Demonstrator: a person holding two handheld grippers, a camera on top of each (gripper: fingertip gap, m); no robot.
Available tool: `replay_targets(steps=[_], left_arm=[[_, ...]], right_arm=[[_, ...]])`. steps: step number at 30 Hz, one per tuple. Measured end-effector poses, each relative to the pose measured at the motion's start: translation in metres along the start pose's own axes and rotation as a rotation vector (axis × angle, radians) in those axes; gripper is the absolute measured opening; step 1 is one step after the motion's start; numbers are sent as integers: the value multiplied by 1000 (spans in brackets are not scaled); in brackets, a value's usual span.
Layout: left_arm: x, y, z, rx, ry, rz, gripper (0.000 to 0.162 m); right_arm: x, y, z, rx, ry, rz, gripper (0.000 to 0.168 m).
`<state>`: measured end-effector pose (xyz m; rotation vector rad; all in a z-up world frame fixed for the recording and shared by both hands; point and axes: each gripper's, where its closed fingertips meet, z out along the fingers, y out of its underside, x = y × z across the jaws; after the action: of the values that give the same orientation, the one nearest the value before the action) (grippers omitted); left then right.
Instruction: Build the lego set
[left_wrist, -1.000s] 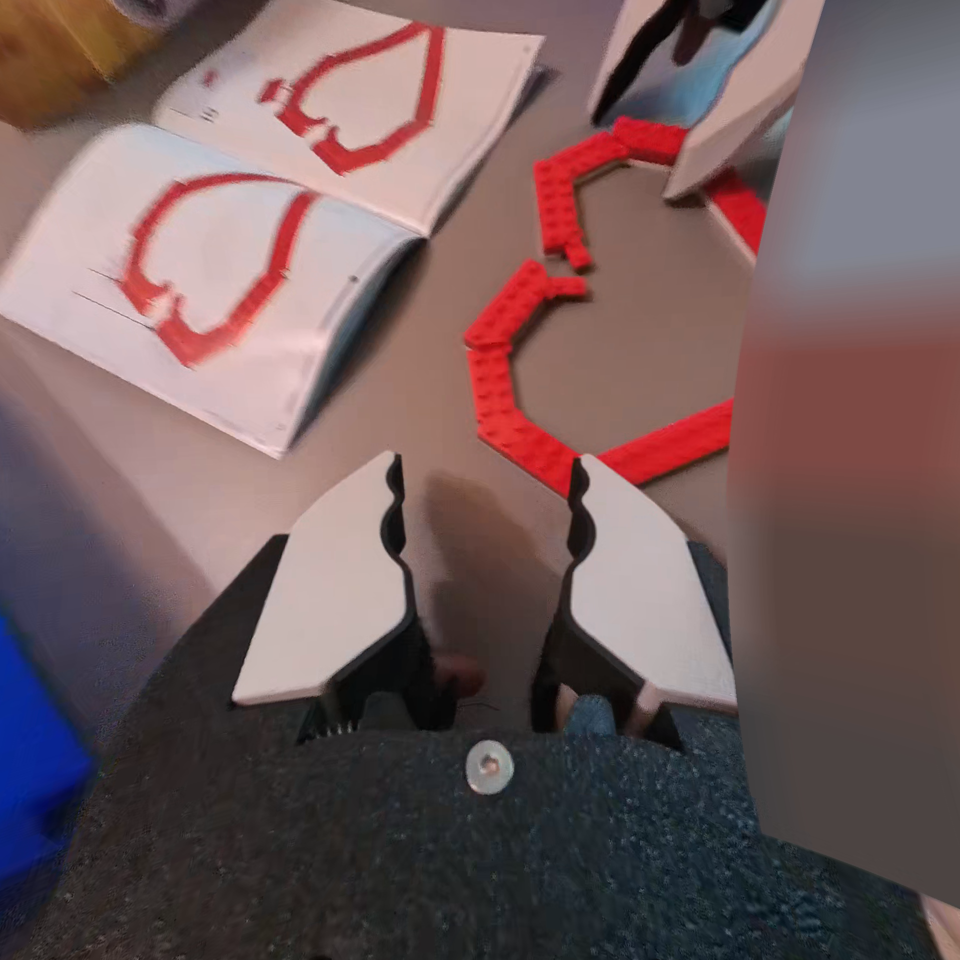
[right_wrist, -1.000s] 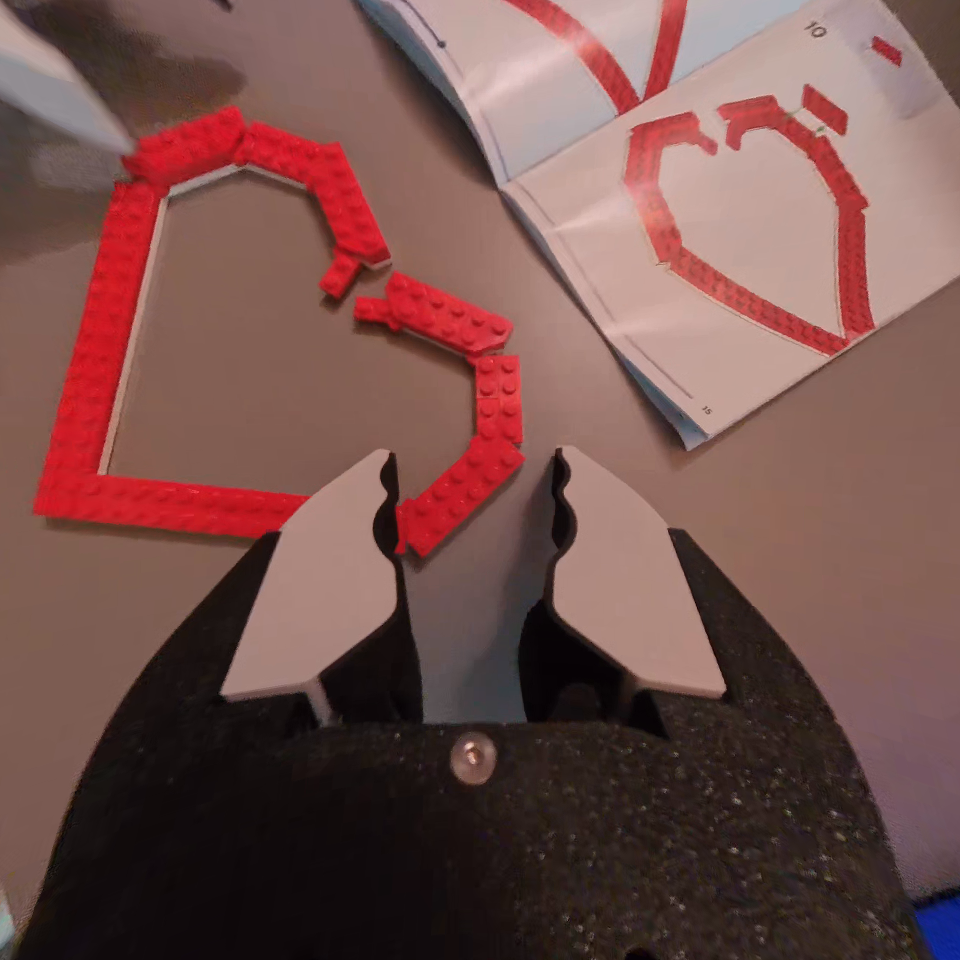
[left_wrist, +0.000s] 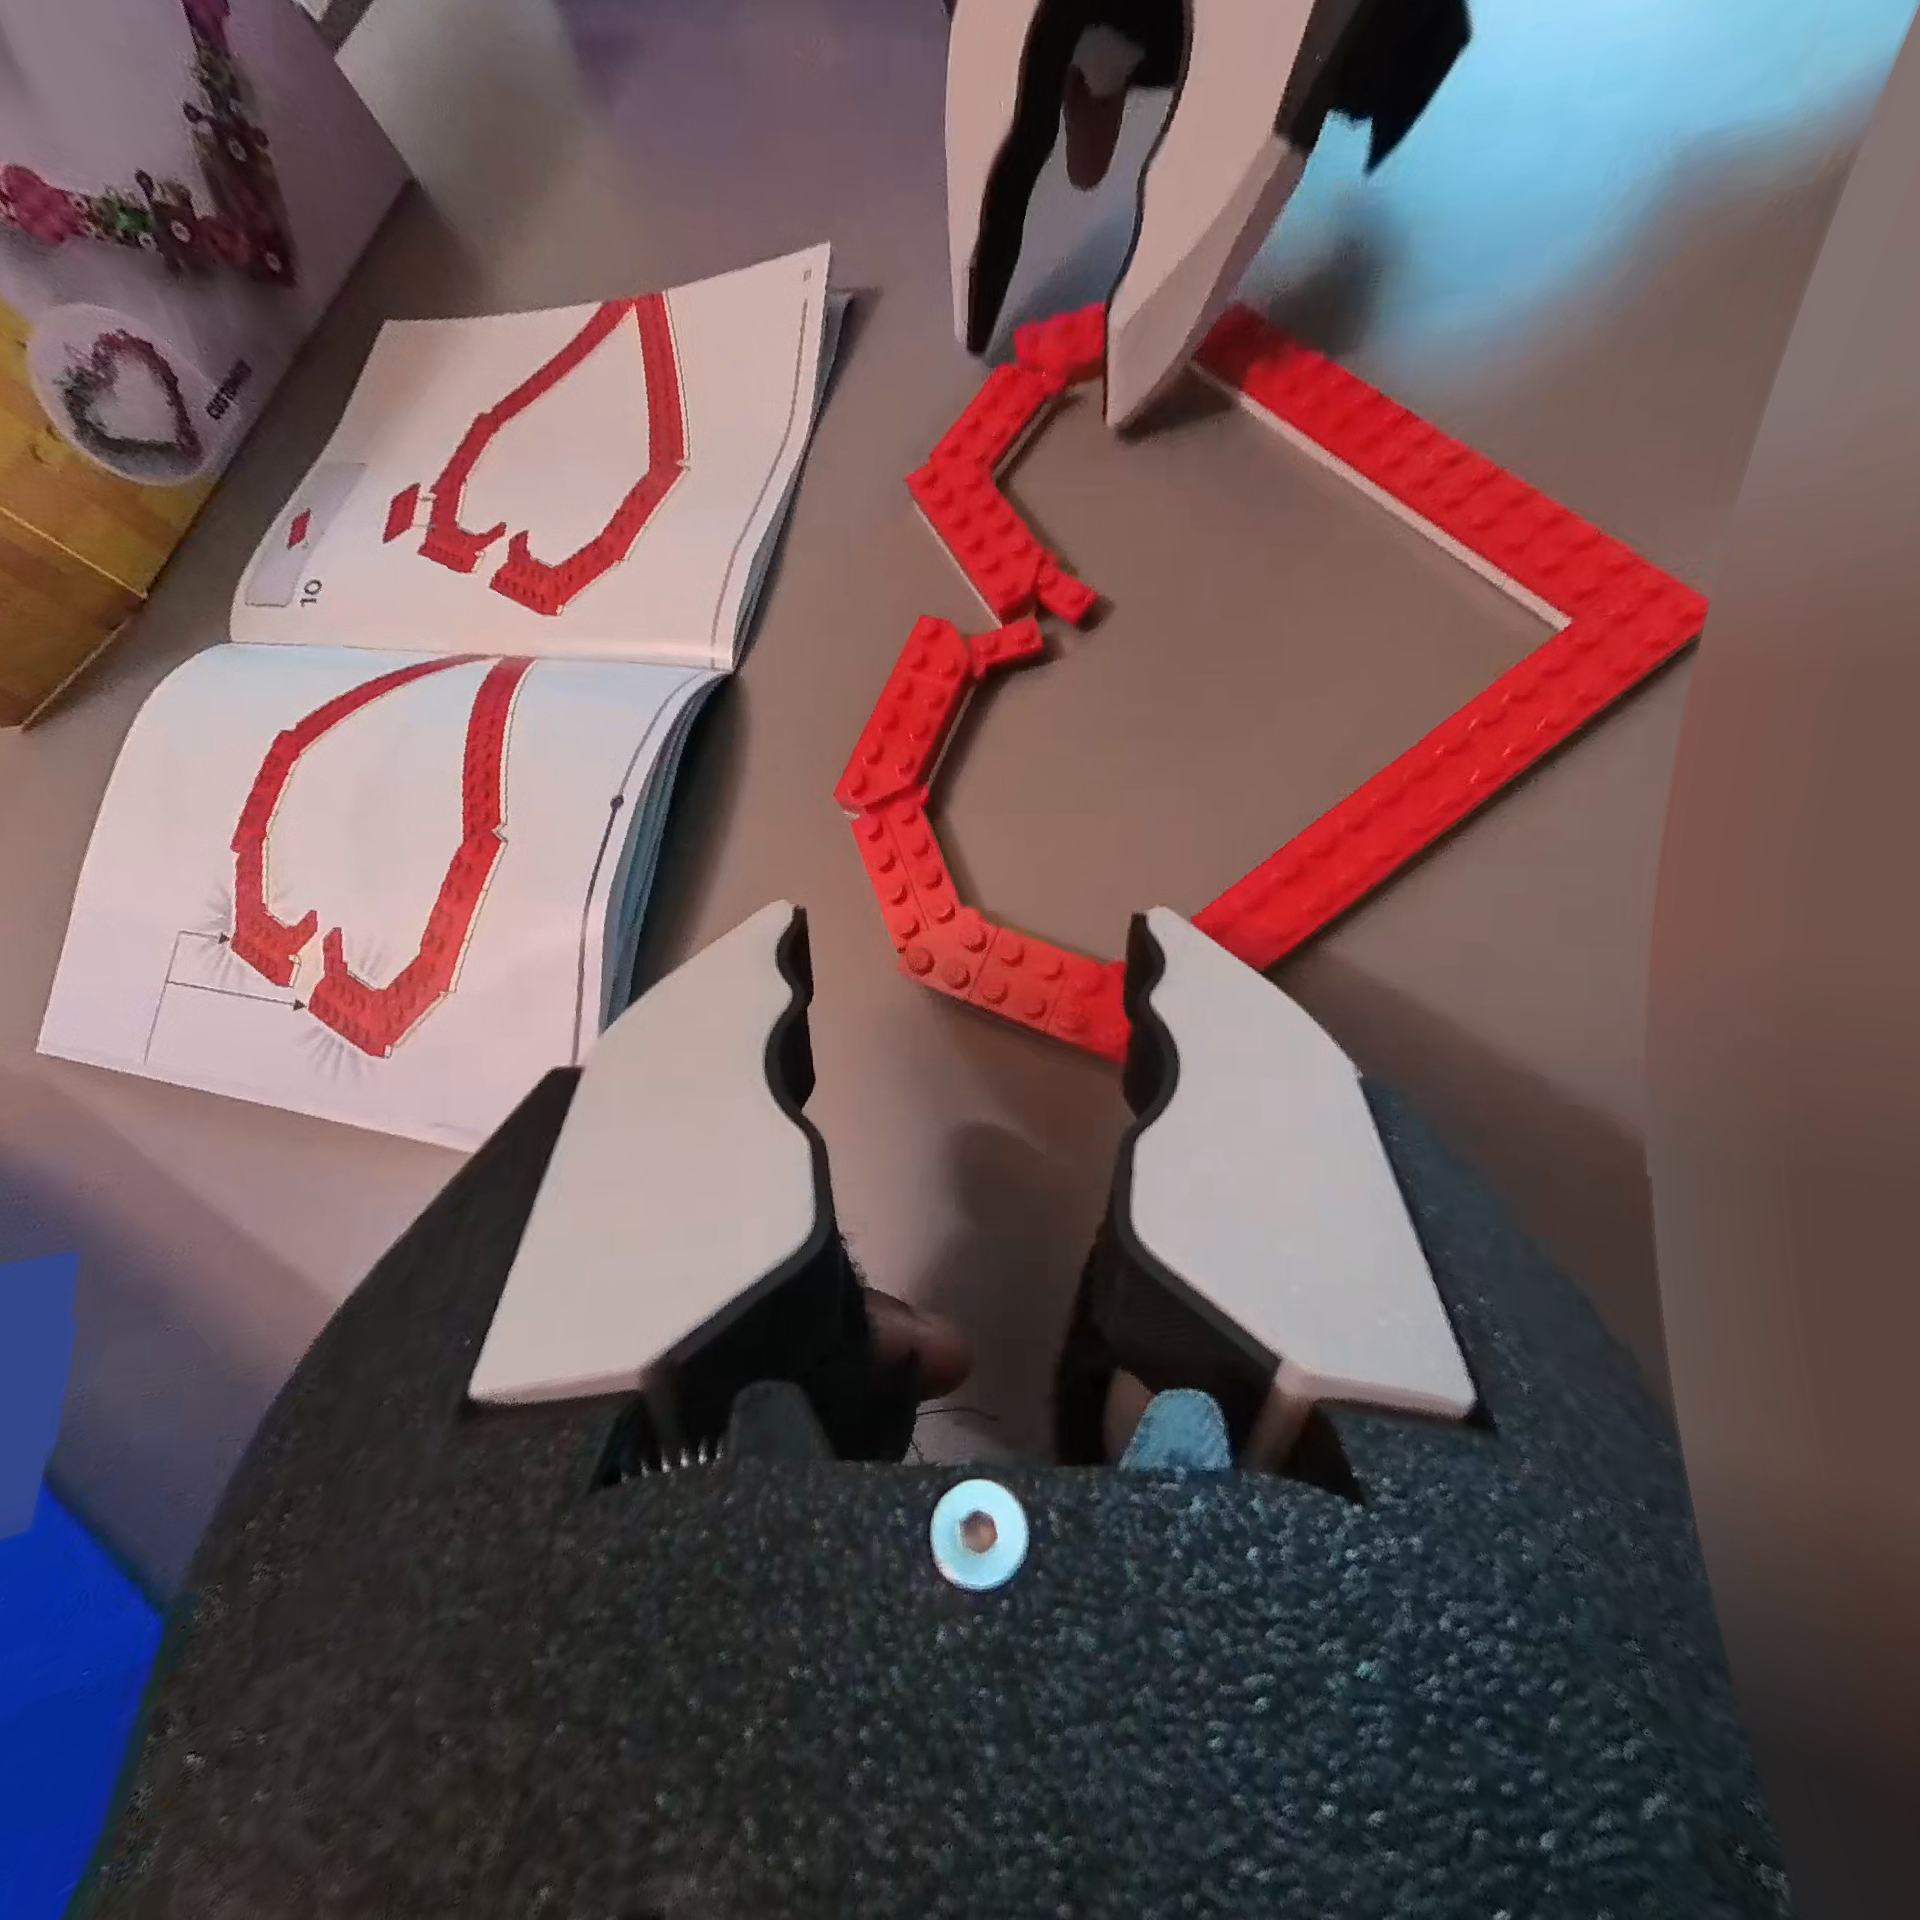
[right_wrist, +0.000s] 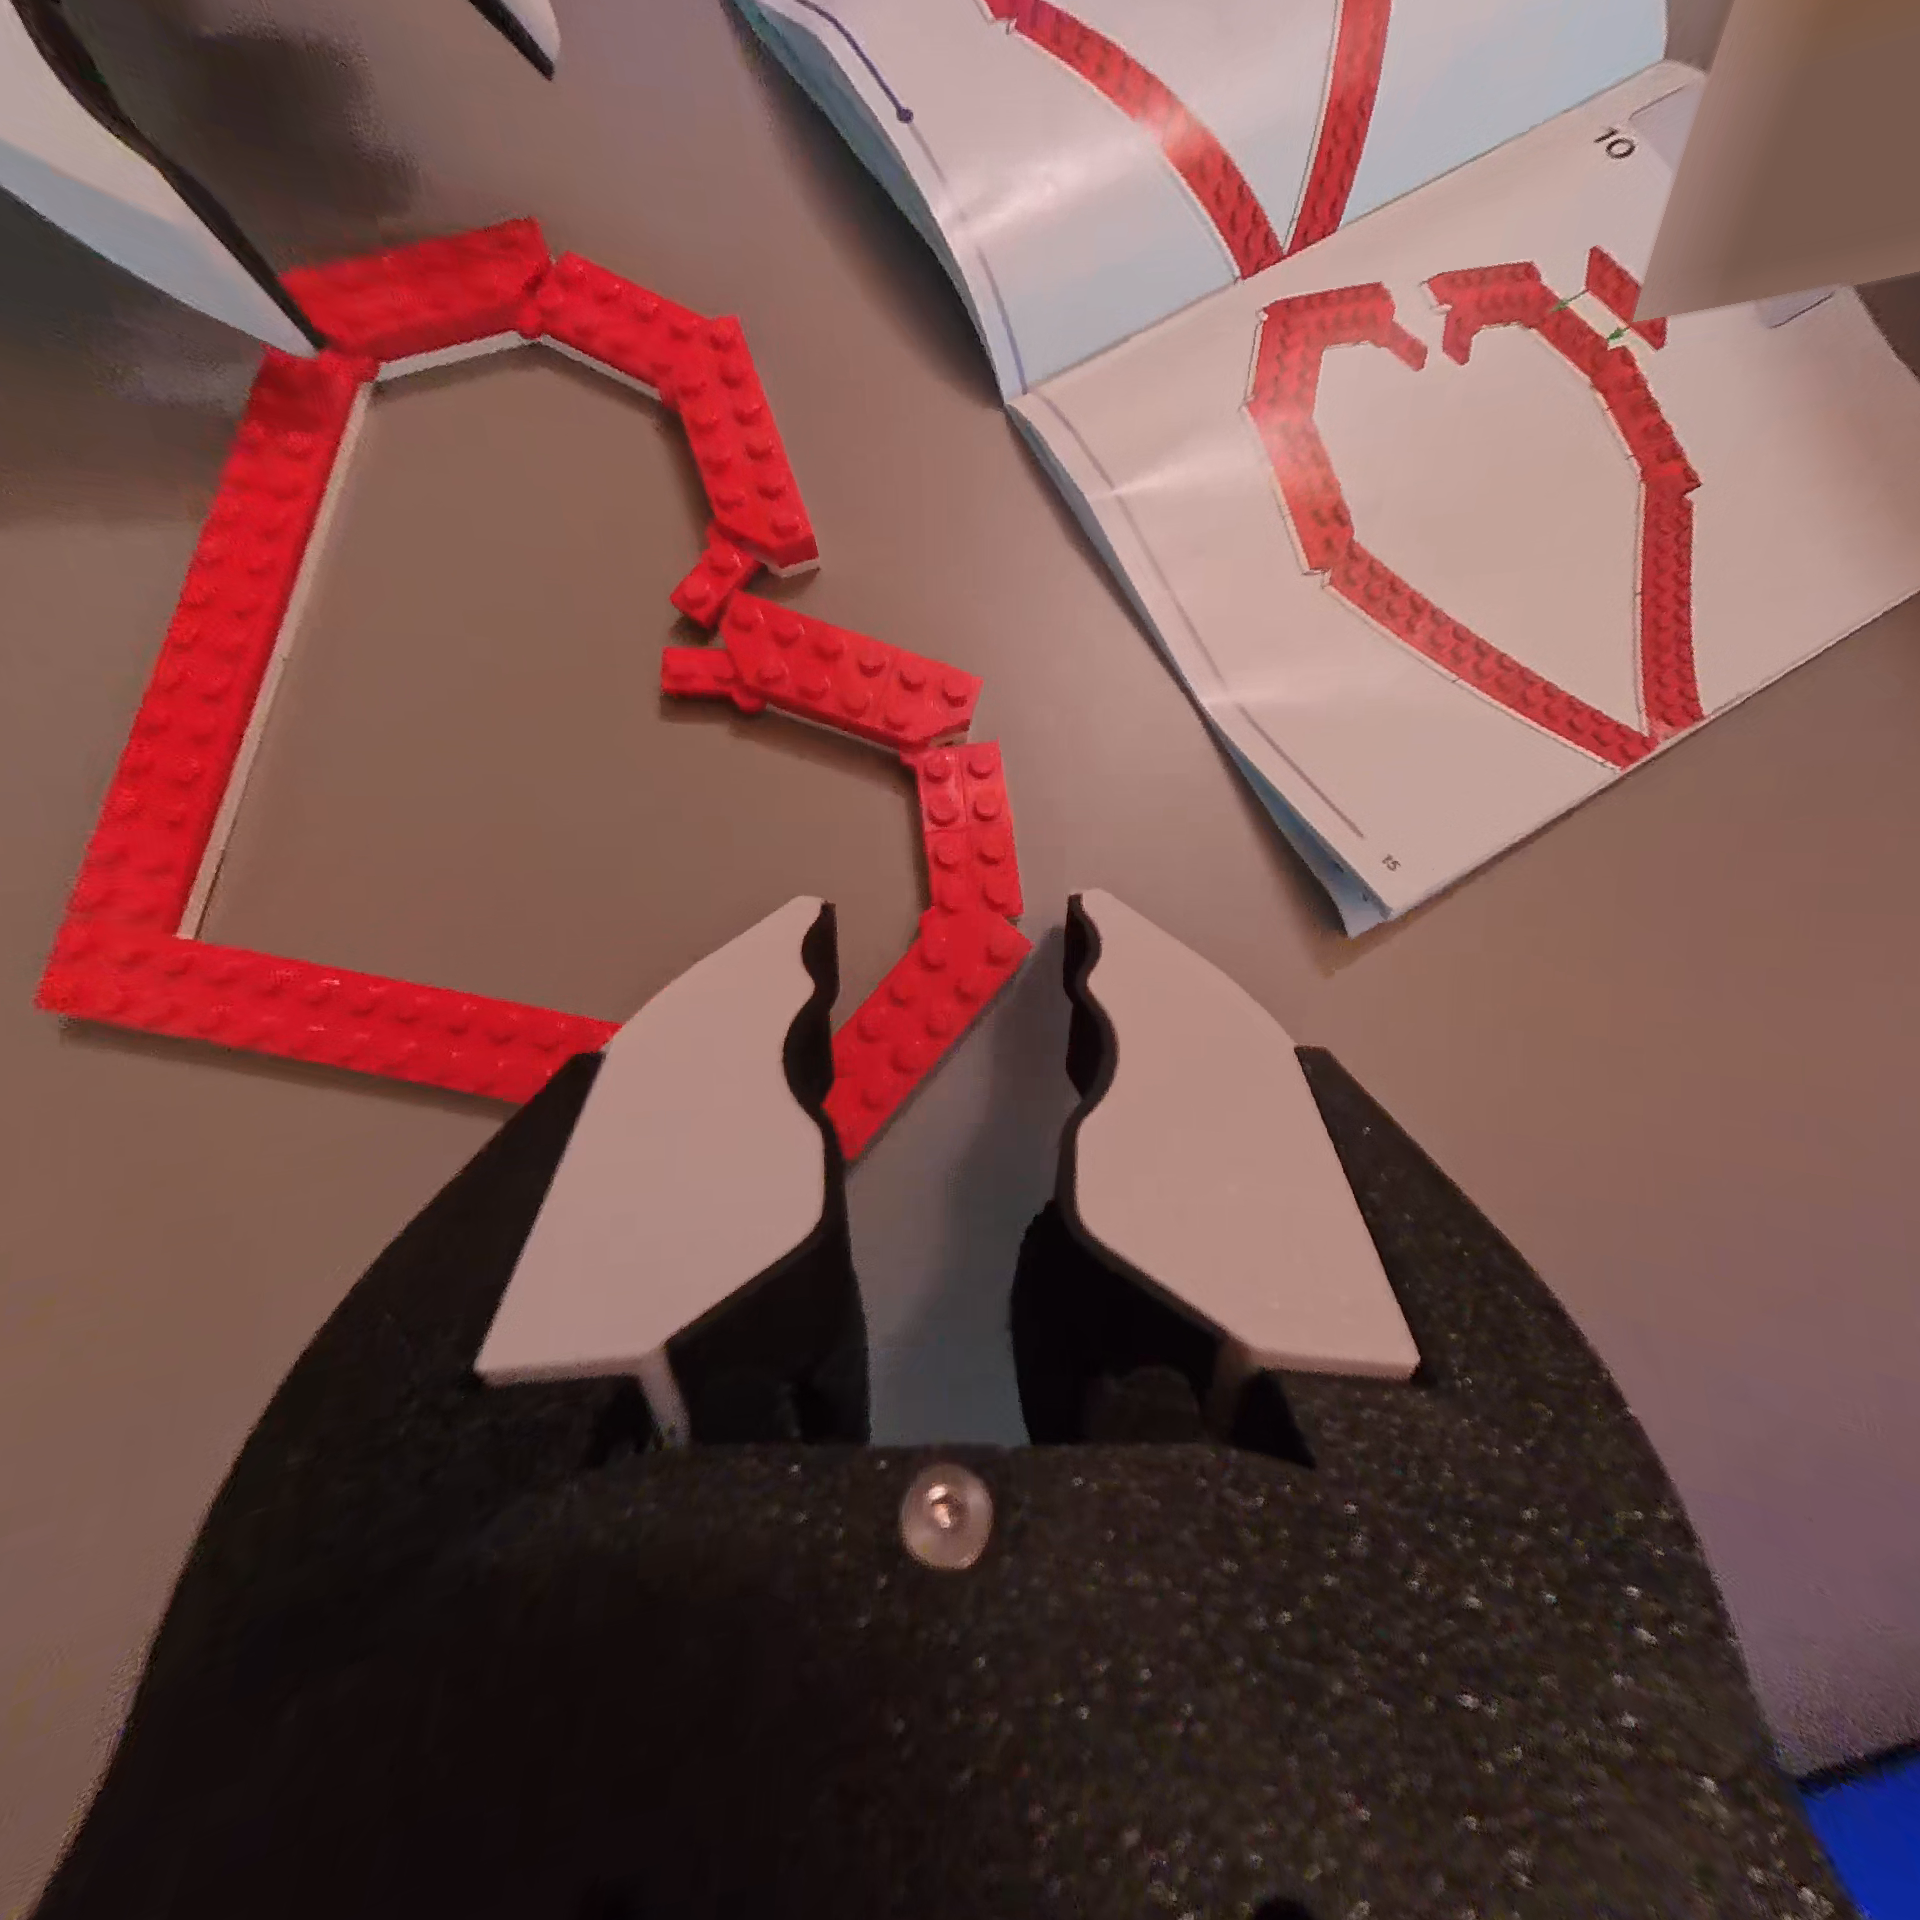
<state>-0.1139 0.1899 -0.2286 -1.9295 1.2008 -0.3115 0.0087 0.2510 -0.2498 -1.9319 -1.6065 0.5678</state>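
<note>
- Left tongs (left_wrist: 966, 961): jaws apart, empty, just over one lobe of the red heart frame (left_wrist: 1455, 509) lying flat on the worktop (left_wrist: 1195, 727).
- Right tongs (right_wrist: 948, 940): jaws apart, straddling the opposite lobe.
- Left wrist view only: set box (left_wrist: 135, 312) beyond the open instruction booklet (left_wrist: 540, 623).

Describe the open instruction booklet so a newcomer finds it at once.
Start at the red brick heart frame lying flat on the grey-brown table. Beside its notched, lobed end lies the instruction booklet, spread open. Unlike the upright product box behind it, it is flat white paper, and both pages show red heart outlines.
</note>
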Motion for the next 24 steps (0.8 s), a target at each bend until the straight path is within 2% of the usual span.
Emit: replay_targets(steps=[2,4,9,12,16,19,22,24], left_arm=[[-3,-4,1,12,-6,-15,54],[-8,-4,2,-5,-26,-35,49],[-20,-7,7,13,-76,-74,43],[-29,-12,21,-16,-107,-37,39],[-20,-7,41,-95,-15,46,27],[-25,-11,35,-48,-40,14,31],[-23,-11,20,-14,-63,-64,45],[-19,-2,14,-32,-72,-120,45]], right_arm=[[-1,-3,4,1,19,-6,37],[3,-5,5,-4,56,-17,25],[4,-15,6,34,41,-31,35],[11,-16,12,17,56,-22,34],[22,-12,12,-3,108,22,31],[24,-13,6,-26,130,-20,41],[-3,-43,5,51,37,-157,39],[-20,-58,16,67,-33,-191,35]])
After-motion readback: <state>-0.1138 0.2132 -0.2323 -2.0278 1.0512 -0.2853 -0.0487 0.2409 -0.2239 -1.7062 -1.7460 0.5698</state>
